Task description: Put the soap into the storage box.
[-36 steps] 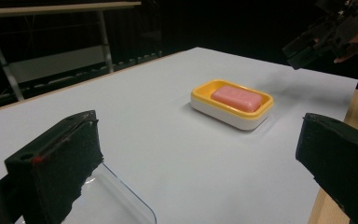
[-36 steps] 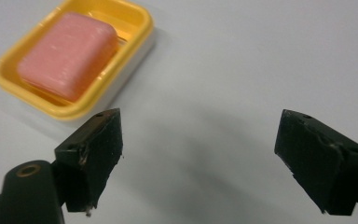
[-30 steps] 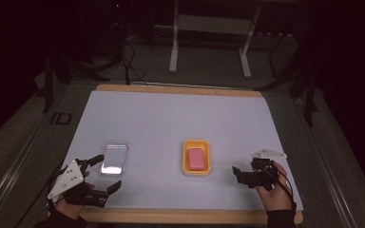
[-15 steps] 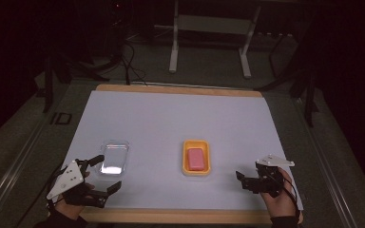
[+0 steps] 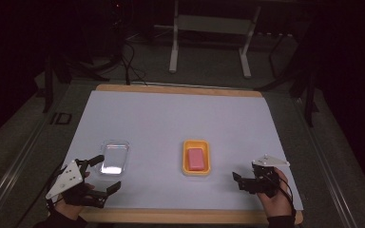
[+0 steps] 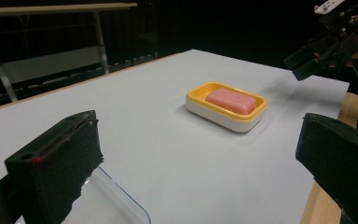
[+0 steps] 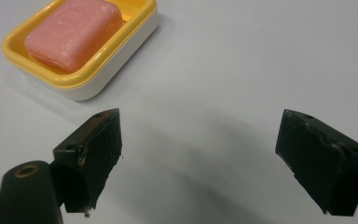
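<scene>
Both grippers sit released: my right gripper (image 5: 241,181) near the table's (image 5: 171,114) front right corner, beside the soap (image 5: 196,158) in its dish (image 5: 186,167); my left gripper (image 5: 105,173) by the clear lid (image 5: 114,156), front left.

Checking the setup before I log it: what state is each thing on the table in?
soap dish: uncovered, upright on the mat.
pink soap: lying inside the dish.
clear lid: off, flat on the mat, near the left gripper.
left gripper: open, empty.
right gripper: open, empty.
</scene>
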Tool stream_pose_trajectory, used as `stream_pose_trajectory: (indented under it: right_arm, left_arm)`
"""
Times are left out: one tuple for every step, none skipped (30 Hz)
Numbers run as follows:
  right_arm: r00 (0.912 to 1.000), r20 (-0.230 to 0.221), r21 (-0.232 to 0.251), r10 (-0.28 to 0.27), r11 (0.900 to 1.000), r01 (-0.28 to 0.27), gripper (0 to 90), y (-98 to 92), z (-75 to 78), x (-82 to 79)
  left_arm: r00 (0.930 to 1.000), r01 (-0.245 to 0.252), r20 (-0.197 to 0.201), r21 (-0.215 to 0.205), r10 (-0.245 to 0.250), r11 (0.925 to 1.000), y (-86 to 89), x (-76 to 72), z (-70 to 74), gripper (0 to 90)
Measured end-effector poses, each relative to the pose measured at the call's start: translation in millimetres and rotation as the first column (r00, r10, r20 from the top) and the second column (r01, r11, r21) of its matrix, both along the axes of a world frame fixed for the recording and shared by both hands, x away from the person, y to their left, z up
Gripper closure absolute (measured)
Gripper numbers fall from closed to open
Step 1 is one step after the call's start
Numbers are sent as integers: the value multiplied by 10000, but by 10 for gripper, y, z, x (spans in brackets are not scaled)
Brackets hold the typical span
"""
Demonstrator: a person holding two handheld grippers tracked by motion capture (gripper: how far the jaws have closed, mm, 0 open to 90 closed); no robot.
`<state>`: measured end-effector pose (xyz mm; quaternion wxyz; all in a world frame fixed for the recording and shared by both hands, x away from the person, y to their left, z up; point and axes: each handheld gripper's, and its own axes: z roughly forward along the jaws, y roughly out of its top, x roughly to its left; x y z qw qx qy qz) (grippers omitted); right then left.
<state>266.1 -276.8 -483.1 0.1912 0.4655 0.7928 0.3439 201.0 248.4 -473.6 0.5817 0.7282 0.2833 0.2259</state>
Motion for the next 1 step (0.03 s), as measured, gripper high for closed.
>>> stream_pose_trajectory:
  right_arm:
    - [10000, 0, 0, -6, 10000, 6, 143, 1, 1, 1]
  left_arm:
    - [10000, -10, -1, 23, 10, 10000, 0, -1, 0, 4]
